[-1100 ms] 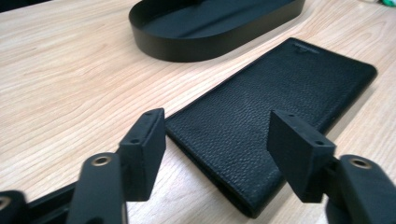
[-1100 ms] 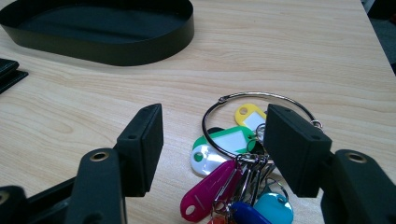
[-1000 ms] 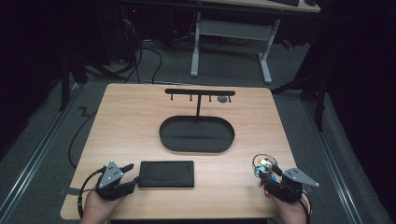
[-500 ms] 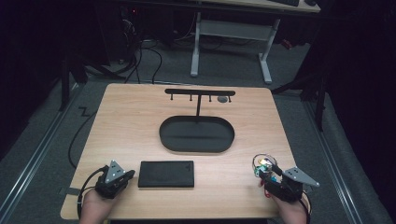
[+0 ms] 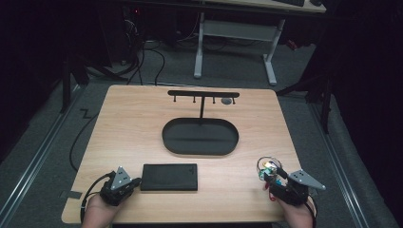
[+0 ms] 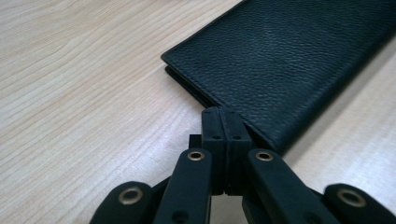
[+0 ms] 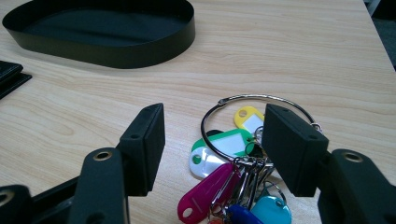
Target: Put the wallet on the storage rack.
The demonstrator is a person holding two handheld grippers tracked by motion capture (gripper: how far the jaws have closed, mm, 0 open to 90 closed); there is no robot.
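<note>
Two grippers sit at the near edge of the wooden tabletop, one in each of the person's hands. We note the left gripper at about 7 o'clock on the tabletop; its fingers are pressed fully together with nothing between them, tips just at the corner edge of a black leather wallet that lies flat at 6 o'clock. We cannot tell whether the tips touch the wallet. The right gripper sits at about 5 o'clock, fingers spread wide and holding nothing. A key ring with coloured tags (yellow, green, white, magenta, blue) lies on the tabletop between those spread fingers. At the tabletop's centre we see a black oval tray, with a T-shaped black hook stand rising at its 12 o'clock side.
</note>
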